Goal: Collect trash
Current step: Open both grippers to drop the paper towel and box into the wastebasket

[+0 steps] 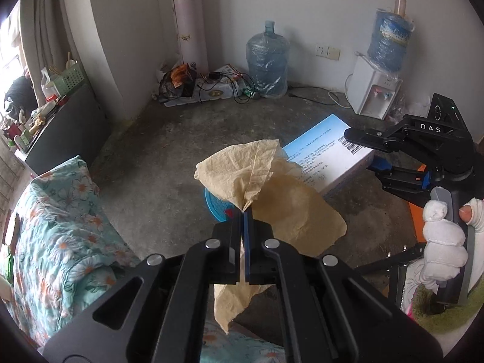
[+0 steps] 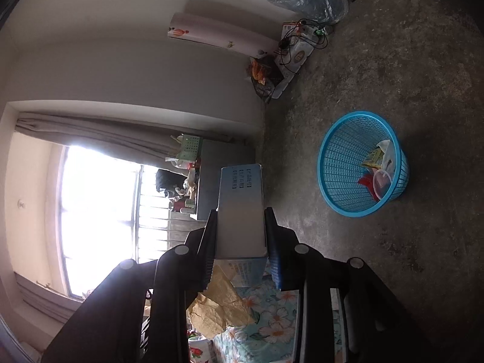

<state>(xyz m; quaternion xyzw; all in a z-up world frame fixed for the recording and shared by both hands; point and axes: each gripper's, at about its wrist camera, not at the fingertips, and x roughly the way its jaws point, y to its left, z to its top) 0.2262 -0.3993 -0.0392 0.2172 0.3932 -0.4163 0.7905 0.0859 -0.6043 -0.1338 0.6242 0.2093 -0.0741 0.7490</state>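
The left tool (image 1: 242,211) is clenched on a crumpled tan tissue (image 1: 257,181), its pads pinching the paper at the middle so that folds fan out above the tips and a flap hangs below them. Seen from the left wrist, the tissue hangs over the concrete floor (image 1: 151,157), with a blue basket (image 1: 216,208) partly hidden behind it at about 9 o'clock from the tips. The right tool (image 2: 241,233) grasps a white and blue box (image 2: 241,199), one pad pressed on each long side. In the left view that box (image 1: 329,157) sits at 2 o'clock from the tissue, held by the black tool in a white-gloved hand (image 1: 441,242). In the right view the basket (image 2: 341,157) stands on the floor at 2 o'clock from the box, with wrappers and a clear lid inside. A floral bed cover (image 1: 60,217) lies at 8 o'clock.
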